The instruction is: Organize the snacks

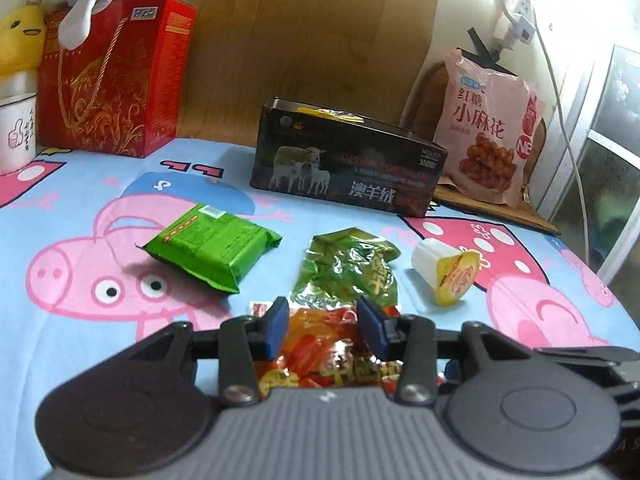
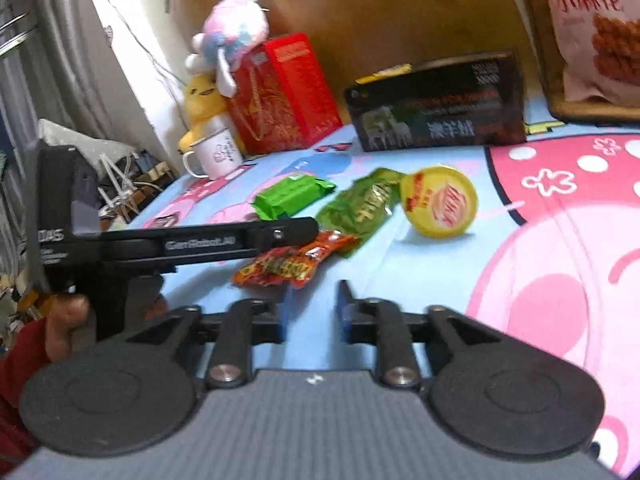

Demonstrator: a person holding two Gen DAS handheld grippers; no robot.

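Note:
My left gripper (image 1: 324,316) hangs low over a red and orange snack packet (image 1: 320,344) lying on the cartoon pig sheet (image 1: 80,216). Its blue pads stand apart on either side of the packet, open and not pressing it. In the right wrist view the packet (image 2: 292,264) lies flat under that gripper's tip. Beyond it lie a crinkled green foil packet (image 1: 352,272), a flat green packet (image 1: 212,252) and a jelly cup with a yellow lid (image 1: 448,274). My right gripper (image 2: 314,310) is open over bare sheet, short of the snacks, with nothing between its pads.
A black box with sheep on it (image 1: 348,164) stands at the back, open-topped, with yellow wrappers inside. A pink snack bag (image 1: 488,128) leans at the back right. A red gift box (image 1: 116,76), plush toys (image 2: 236,28) and a white mug (image 2: 218,152) crowd the back left.

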